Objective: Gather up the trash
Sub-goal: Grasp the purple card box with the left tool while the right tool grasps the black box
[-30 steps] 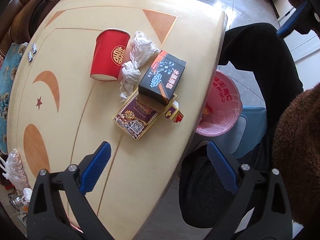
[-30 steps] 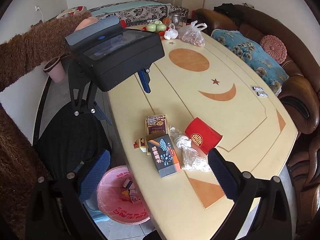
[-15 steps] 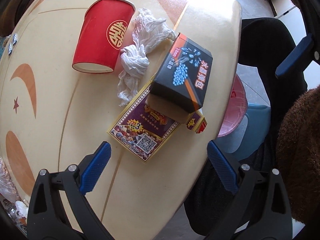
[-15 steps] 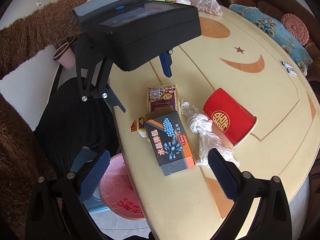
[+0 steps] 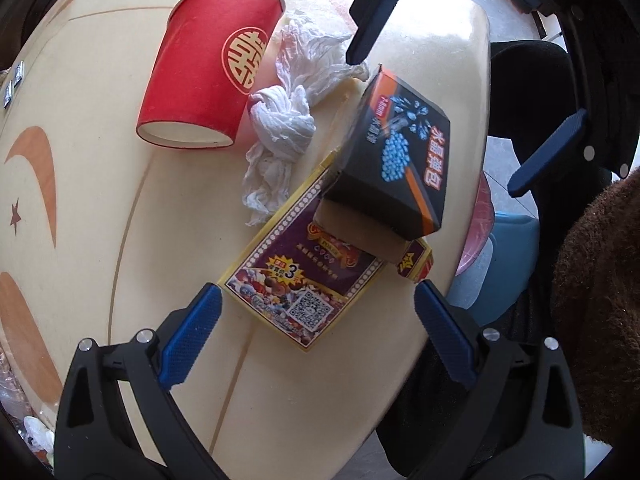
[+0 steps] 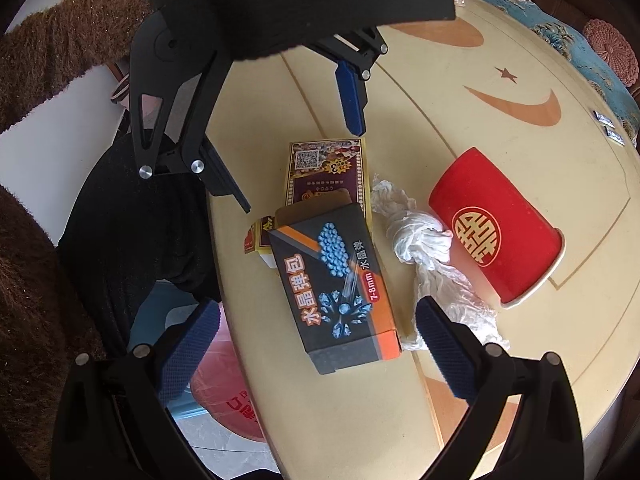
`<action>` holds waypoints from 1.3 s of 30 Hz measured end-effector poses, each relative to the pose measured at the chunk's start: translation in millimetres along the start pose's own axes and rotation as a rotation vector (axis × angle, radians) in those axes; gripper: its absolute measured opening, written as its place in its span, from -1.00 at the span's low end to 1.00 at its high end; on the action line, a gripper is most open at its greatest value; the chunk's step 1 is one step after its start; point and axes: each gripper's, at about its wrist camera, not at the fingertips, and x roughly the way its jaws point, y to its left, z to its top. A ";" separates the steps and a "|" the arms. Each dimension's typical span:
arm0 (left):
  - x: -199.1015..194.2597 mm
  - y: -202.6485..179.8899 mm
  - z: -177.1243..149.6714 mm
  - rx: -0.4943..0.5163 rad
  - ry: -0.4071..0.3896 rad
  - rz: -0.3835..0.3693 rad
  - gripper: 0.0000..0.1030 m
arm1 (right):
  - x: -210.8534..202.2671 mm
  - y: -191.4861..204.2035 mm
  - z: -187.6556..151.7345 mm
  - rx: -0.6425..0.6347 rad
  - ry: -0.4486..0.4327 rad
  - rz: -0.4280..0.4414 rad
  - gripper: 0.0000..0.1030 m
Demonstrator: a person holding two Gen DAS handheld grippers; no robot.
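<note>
Our left gripper (image 5: 316, 316) hangs with jaws apart over the purple card box (image 5: 300, 276), which lies flat near the tabletop (image 5: 120, 280) edge above the pink bin (image 6: 228, 396). Light and stiff, we judge; take it across its narrow sides. Our right gripper (image 6: 316, 344), also spread wide, straddles the black box (image 6: 336, 284) stacked on it. Beyond lie soft crumpled tissue (image 5: 284, 128) and a crushable red paper cup (image 5: 212, 68) on its side.

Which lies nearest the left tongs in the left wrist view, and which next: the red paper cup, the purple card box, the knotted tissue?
1. Purple card box, right between the open left tongs.
2. Knotted tissue, farther up the table.
3. Red paper cup, farthest, upper left, on its side.
</note>
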 end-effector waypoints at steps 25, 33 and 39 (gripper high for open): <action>3.6 20.4 19.6 0.095 0.030 -0.013 0.83 | 31.0 -21.7 6.9 0.022 0.045 0.091 0.67; 1.5 10.2 16.1 0.084 -0.029 -0.004 0.83 | 23.0 -27.9 -4.4 0.067 0.013 0.058 0.19; 1.1 8.1 5.5 0.060 -0.052 0.034 0.81 | 19.4 -24.8 -9.3 0.088 -0.009 0.019 0.16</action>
